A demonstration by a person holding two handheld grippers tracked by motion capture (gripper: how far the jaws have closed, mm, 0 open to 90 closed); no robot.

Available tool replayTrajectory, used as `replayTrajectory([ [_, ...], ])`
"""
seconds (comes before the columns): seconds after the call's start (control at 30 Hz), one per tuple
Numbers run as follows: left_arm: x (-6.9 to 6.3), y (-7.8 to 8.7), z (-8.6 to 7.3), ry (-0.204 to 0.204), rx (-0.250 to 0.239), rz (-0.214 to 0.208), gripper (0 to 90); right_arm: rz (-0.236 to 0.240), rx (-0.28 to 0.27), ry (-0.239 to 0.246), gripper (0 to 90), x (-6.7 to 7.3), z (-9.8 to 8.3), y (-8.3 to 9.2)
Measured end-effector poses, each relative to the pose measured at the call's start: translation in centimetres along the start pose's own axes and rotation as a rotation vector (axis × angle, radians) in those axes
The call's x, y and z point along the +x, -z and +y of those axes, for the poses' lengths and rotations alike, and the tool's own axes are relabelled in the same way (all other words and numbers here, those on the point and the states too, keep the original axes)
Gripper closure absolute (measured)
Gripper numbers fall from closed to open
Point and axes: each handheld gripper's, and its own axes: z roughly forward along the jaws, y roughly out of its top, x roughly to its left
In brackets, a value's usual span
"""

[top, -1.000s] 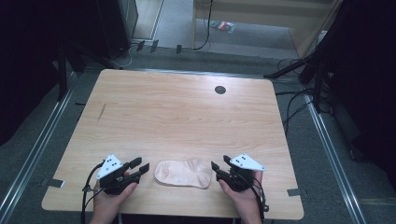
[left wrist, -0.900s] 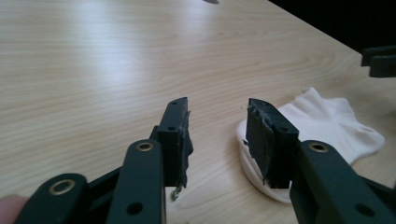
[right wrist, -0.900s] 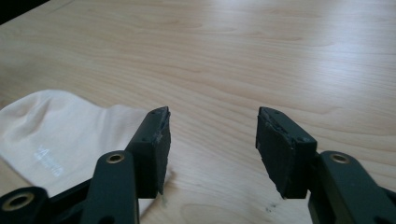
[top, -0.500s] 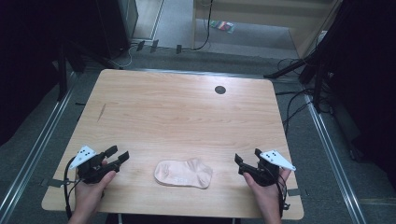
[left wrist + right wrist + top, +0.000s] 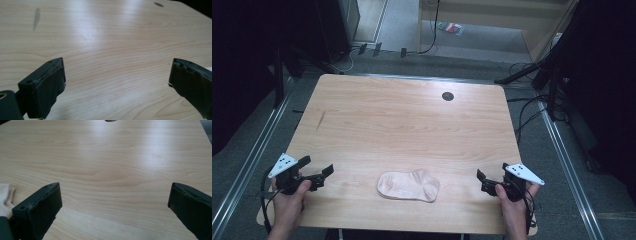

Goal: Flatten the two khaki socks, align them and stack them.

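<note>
A pale pink sock (image 5: 408, 185) lies flat near the front edge of the wooden table (image 5: 412, 125). My left gripper (image 5: 318, 166) is well to the left of the sock, near the table's left front corner. Its jaws have just been opening and now stand wide apart over bare wood (image 5: 117, 82). My right gripper (image 5: 482, 181) is to the right of the sock, near the right front corner. Its jaws have also just been opening, with nothing between them (image 5: 115, 205). A corner of the sock (image 5: 5, 197) peeks in beside the right gripper's left jaw.
A small dark round hole (image 5: 447, 96) sits toward the table's far edge, and a dark streak (image 5: 320, 120) marks the wood at the left. Cables (image 5: 532, 107) and dark stands surround the table on the floor.
Both hands have moved outward from the sock, the left one to the left and the right one to the right. Both pairs of jaws have opened wider.
</note>
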Motion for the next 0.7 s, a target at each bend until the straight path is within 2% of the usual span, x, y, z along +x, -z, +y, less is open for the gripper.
replayTrajectory([
  [0.13,1.5,0.9,-0.3,0.025,-0.007,0.025,0.0,-0.016,0.01,-0.012,0.0,-1.2,-0.6,0.7],
  [0.27,2.8,1.7,-0.6,0.055,0.013,0.056,0.0,-0.023,0.008,-0.039,0.0,-2.2,-0.9,1.3],
  [0.37,3.4,2.2,-1.0,0.039,0.027,0.083,0.0,-0.025,0.014,-0.029,0.0,-2.5,-1.3,1.8],
  [0.47,4.1,2.7,-1.2,0.042,0.024,0.086,0.0,-0.029,0.034,-0.017,0.0,-2.9,-2.0,2.4],
  [0.6,4.5,2.8,-1.6,0.065,0.025,0.086,0.0,-0.056,0.033,-0.033,0.0,-3.6,-2.8,3.4],
  [0.7,4.3,2.6,-1.7,0.057,0.02,0.096,0.0,-0.057,0.011,-0.064,0.0,-4.2,-2.9,3.7],
])
